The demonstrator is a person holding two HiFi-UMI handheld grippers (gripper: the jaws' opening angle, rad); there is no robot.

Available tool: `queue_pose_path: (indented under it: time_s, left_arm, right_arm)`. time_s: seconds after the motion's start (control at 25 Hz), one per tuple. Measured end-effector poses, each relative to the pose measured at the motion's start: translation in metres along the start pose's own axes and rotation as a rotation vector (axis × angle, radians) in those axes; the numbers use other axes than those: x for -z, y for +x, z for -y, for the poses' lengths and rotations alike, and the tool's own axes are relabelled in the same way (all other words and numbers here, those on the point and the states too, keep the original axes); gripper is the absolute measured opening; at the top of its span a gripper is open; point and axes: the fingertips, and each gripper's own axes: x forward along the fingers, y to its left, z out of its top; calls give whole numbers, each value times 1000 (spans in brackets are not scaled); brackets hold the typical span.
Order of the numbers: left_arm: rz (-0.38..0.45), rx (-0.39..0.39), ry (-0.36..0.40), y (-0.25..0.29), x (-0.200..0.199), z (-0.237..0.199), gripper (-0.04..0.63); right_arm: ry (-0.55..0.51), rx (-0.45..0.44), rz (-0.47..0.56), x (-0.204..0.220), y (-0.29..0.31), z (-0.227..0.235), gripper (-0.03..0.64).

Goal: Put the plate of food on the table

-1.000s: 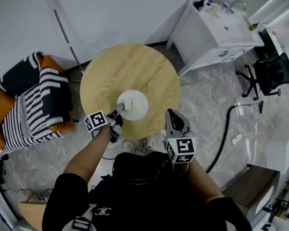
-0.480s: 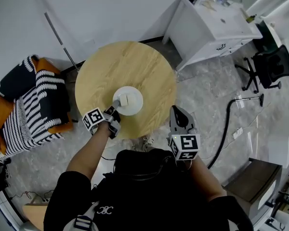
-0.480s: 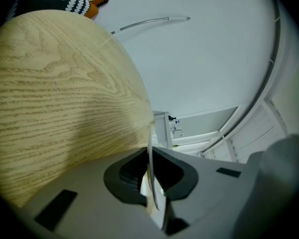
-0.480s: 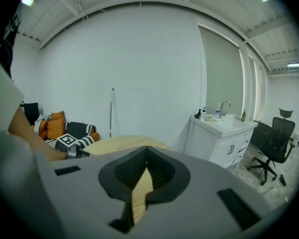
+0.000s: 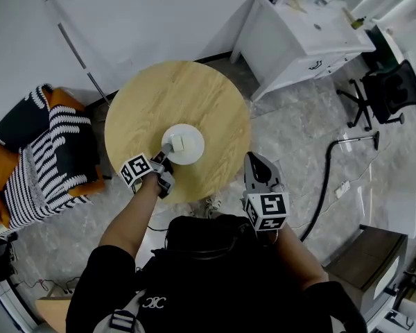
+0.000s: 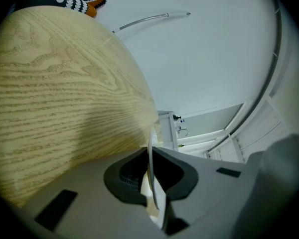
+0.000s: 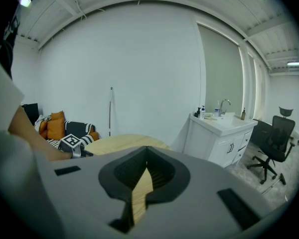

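Note:
A white plate (image 5: 183, 144) with a pale block of food (image 5: 180, 143) is over the near part of the round wooden table (image 5: 194, 96); I cannot tell whether it rests on the wood. My left gripper (image 5: 165, 152) is shut on the plate's near-left rim. In the left gripper view the rim (image 6: 150, 158) runs edge-on between the closed jaws, with the tabletop (image 6: 65, 98) beyond. My right gripper (image 5: 254, 161) hovers off the table's near-right edge, shut with nothing in it. Its own view shows the table (image 7: 124, 142) ahead of the gripper (image 7: 138, 193).
A striped chair with orange cushions (image 5: 48, 151) stands left of the table. A white sink cabinet (image 5: 298, 33) is at the back right, an office chair (image 5: 385, 85) beyond it. A black hose (image 5: 326, 186) lies on the floor. A thin pole (image 5: 73, 44) leans on the wall.
The head view has shifted a little. The plate and left gripper keep almost the same spot on the table. The right gripper stays off the near-right edge.

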Motion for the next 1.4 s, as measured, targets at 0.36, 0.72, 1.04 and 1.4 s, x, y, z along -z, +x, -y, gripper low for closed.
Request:
queue_pose_path:
  time_s: [0.36, 0.72, 1.04, 1.4]
  left_arm:
    - [-6, -49, 11, 10, 2, -6, 23]
    - [-30, -104, 19, 15, 6, -11, 23]
    - [-44, -197, -8, 16, 8, -21, 23]
    - [-57, -305, 59, 16, 4, -28, 35]
  right_arm:
    - [0, 15, -1, 2, -3, 12, 8]
    - [5, 15, 2, 1, 0, 17, 8]
    - [14, 9, 3, 1, 0, 19, 8]
    - [24, 11, 11, 1, -1, 18, 8]
